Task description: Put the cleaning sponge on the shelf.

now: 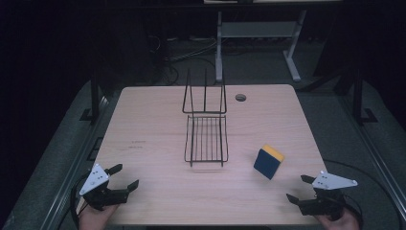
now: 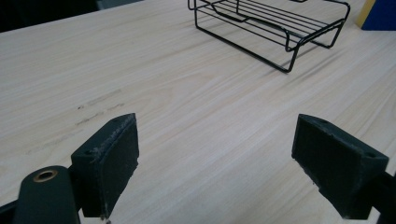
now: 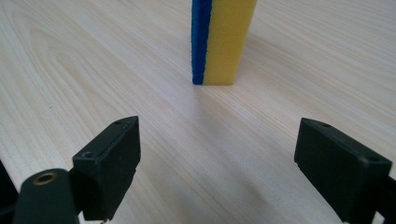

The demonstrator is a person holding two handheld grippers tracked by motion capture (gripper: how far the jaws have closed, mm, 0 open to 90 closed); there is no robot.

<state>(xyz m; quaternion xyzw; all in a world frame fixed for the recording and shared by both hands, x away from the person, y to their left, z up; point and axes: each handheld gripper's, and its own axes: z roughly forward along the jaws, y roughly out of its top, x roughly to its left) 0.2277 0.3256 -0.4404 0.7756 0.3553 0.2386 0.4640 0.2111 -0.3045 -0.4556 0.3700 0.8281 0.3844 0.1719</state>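
Note:
A blue-and-yellow sponge [image 1: 268, 161] stands upright on its edge at the right of the wooden table [image 1: 143, 143]. It rises ahead of my right gripper [image 3: 217, 154], as the sponge [image 3: 222, 39] in the right gripper view. A black wire rack [image 1: 206, 129] sits in the middle of the table, its back part standing up; the left gripper view shows the rack [image 2: 275, 25] ahead of my left gripper [image 2: 215, 154]. My left gripper [image 1: 125, 176] is at the near left corner, open and holding nothing. At the near right corner my right gripper [image 1: 299, 188] is open too, short of the sponge.
A round cable hole [image 1: 240, 97] lies in the table near its far edge. Beyond the table stands a grey desk frame [image 1: 292, 48] on a dark floor with cables. Faint marks [image 1: 138, 143] show on the table's left part.

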